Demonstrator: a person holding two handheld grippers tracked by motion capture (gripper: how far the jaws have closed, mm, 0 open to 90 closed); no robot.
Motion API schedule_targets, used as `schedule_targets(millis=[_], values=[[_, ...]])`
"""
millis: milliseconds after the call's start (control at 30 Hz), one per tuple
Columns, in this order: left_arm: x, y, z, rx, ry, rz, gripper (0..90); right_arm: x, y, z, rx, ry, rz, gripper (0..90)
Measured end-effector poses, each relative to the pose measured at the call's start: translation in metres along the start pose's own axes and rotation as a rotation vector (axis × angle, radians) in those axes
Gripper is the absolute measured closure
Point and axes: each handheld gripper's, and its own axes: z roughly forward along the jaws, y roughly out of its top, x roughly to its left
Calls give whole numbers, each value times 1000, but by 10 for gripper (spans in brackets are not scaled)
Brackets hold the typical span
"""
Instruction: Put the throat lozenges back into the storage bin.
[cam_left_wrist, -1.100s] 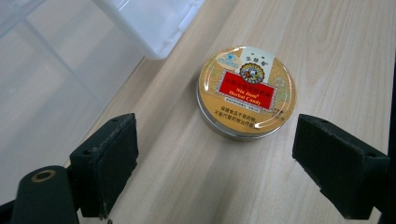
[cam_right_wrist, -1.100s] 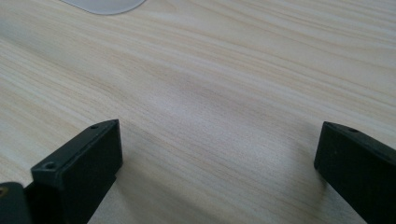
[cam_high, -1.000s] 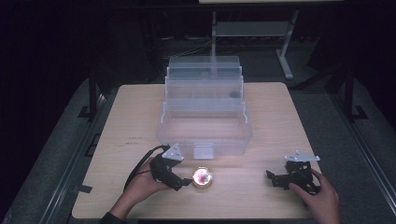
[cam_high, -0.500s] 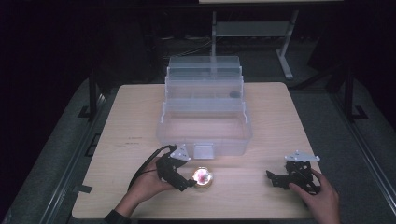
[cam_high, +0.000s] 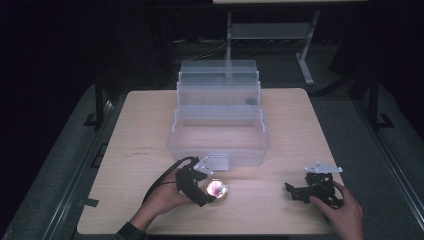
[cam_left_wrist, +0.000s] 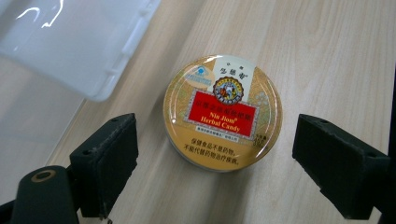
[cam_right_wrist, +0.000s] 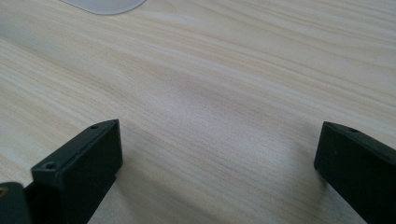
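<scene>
The candy tin (cam_left_wrist: 222, 112) lies flat on the tabletop (cam_high: 280, 125), just in front of the clear plastic box (cam_high: 218, 142) and apart from its front wall. The left gripper (cam_left_wrist: 215, 154) stands over the tin with its jaws open, one on each side, neither touching. Centre the tin between the jaws, lower until they span its side wall, then close evenly. Bare tabletop lies right of the tin. The right gripper (cam_high: 294, 191) rests well right of the tin, jaws open and empty.

obstacle: clear box (cam_high: 218, 137) just behind candy tin (cam_left_wrist: 222, 111) | sides: bare table (cam_high: 270, 200)
</scene>
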Motion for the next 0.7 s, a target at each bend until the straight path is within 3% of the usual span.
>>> schedule_targets(millis=[233,700], values=[[-2,7,6,36,-11,32,135,0,0,0,0,0,-1,5],[-6,18,24,77,-6,48,134,0,0,0,0,0,-1,5]])
